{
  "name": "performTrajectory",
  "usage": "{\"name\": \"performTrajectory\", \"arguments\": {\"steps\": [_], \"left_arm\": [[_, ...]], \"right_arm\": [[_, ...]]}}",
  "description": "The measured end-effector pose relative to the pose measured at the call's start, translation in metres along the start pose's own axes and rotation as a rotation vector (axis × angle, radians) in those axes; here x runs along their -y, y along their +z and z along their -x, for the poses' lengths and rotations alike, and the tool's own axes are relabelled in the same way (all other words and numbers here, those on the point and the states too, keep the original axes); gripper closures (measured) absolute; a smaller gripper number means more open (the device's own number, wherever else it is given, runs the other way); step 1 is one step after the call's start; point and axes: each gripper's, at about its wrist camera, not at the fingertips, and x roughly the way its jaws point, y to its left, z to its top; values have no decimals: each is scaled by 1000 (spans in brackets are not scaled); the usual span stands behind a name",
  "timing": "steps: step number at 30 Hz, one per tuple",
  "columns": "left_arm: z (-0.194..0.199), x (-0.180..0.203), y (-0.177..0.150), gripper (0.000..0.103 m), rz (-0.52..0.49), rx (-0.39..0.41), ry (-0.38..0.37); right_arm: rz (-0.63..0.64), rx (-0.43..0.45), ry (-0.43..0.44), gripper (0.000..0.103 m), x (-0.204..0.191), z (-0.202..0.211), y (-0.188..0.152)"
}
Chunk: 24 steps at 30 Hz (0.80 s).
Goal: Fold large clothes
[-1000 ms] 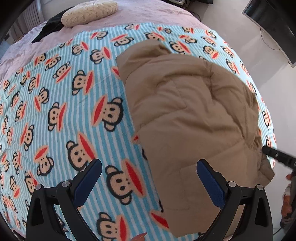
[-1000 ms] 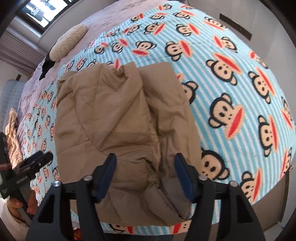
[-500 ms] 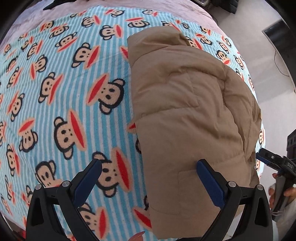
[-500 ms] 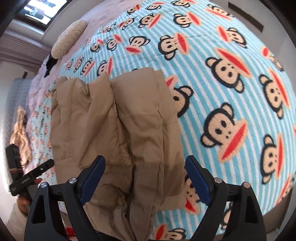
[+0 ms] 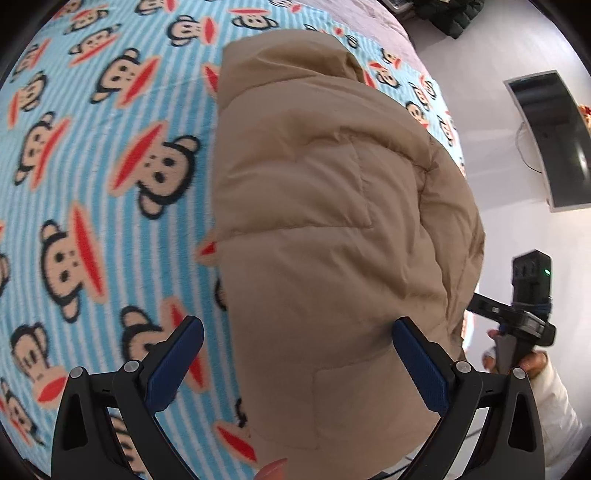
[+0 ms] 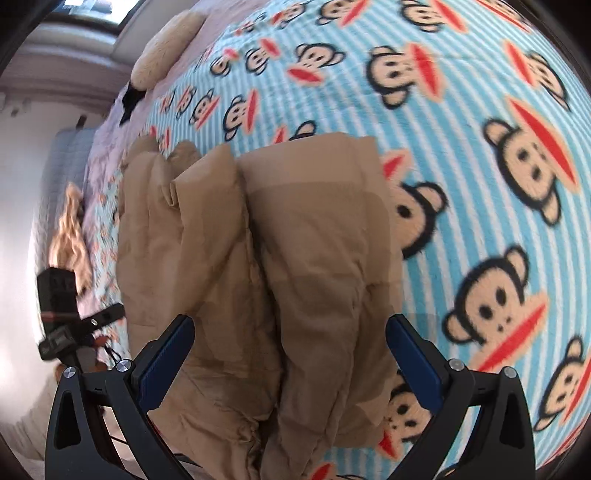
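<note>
Both cameras sit close above the bed [image 5: 92,122], looking steeply down along their grippers' fingers. The left view hangs near the jacket's [image 5: 325,229] left edge. The right view faces the jacket [image 6: 258,258] from its other side. Both share the jacket and the monkey blanket [image 6: 480,147].

A bed with a striped monkey-print blanket [image 6: 461,122] and a cream pillow [image 6: 166,44] stands near white walls, a window [image 6: 99,5] and a dark curved screen [image 5: 550,136].
</note>
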Motion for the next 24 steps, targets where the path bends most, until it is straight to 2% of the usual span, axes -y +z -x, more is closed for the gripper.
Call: {"name": "performTrajectory", "arguments": {"steps": [3, 6, 11, 16, 19, 21, 24], "left_arm": [[-13, -4, 6, 1, -8, -26, -44], [-25, -13, 13, 1, -4, -44, -103], [-45, -22, 25, 1, 6, -80, -187], [-66, -31, 35, 1, 49, -107, -286], [-73, -26, 40, 1, 56, -88, -288], [-77, -21, 41, 0, 59, -79, -286], [-78, -17, 40, 0, 66, -65, -247]], "right_arm": [[38, -32, -59, 0, 1, -14, 8], [35, -60, -31, 0, 14, -26, 13], [-18, -124, 145, 0, 41, -52, 23], [-11, -140, 227, 0, 52, -62, 31], [-15, -154, 274, 0, 54, -66, 37], [-25, -163, 350, 0, 50, -72, 41], [-18, -182, 389, 0, 35, -86, 42]]}}
